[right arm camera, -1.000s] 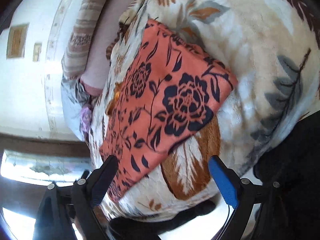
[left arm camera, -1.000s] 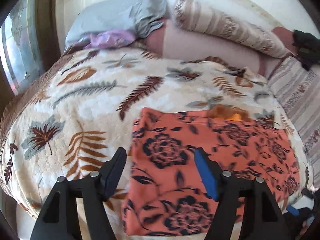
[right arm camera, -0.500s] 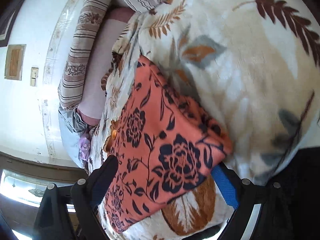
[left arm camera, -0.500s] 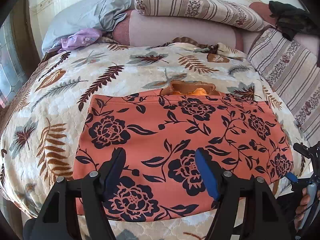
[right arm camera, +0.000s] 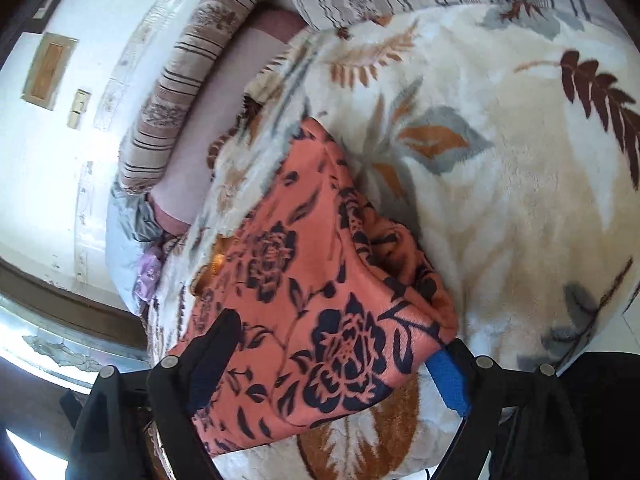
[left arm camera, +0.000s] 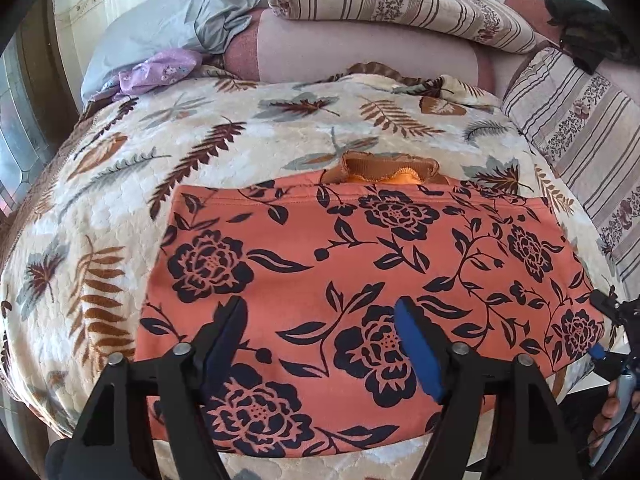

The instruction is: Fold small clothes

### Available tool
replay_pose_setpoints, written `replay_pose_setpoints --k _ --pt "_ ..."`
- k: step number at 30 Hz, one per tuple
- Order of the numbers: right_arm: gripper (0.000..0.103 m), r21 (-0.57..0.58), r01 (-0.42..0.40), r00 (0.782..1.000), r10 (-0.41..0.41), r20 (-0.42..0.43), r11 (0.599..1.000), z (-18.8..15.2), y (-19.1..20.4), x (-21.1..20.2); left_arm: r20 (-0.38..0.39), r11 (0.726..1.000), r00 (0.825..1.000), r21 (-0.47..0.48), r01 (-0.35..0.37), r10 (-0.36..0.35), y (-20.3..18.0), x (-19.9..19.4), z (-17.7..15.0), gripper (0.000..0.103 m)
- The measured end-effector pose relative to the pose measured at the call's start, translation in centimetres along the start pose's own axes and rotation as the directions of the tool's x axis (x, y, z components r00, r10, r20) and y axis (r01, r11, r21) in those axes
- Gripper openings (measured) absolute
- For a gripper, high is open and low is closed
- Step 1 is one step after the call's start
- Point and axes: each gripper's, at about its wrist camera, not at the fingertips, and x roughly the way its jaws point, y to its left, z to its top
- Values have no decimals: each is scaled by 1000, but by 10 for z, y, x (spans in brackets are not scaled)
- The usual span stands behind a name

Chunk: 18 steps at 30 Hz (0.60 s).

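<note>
Left side of the bed: we see a grey pillow (left arm camera: 160, 28) against the wall with a small purple cloth (left arm camera: 158, 70) in front of it. The leaf-print blanket (left arm camera: 120, 184) covers the bed.

Left gripper (left arm camera: 322, 344): jaws wide apart, just opened further. It hangs over the near edge of the orange floral garment (left arm camera: 360, 264), nothing pinched between the pads.

The garment lies flat on the blanket, near the front edge of the bed, folded into a wide rectangle. A brown-and-orange ribbed bit (left arm camera: 386, 168) pokes out at its far edge, middle.

Behind: striped bolster (left arm camera: 400, 4) on top of a pink cushion (left arm camera: 360, 52), second striped pillow (left arm camera: 580, 128) at right, dark item (left arm camera: 584, 36) on it.

Right gripper (right arm camera: 332, 368): jaws wide, just closed a little. The garment's right corner sits between them. Its blue pad (right arm camera: 448, 380) looks to be just under or touching the cloth edge, but we can't tell for sure from this angle; no visible clamp. A hand (left arm camera: 608, 408) holds that gripper at the left view's right edge.
</note>
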Motion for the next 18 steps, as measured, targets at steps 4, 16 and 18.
replay_pose_setpoints --k 4,16,18 --pt "84 10 13 1000 -13 -17 1000 2 -2 4 -134 996 989 66 -53 62 -6 41 -11 81" --pt "13 -138 186 979 -196 -59 973 15 23 20 -47 993 999 120 6 0 -16 49 -22 85" --pt "11 -236 275 955 -292 -42 932 18 50 22 -79 994 995 88 66 -59 -5 45 -17 83"
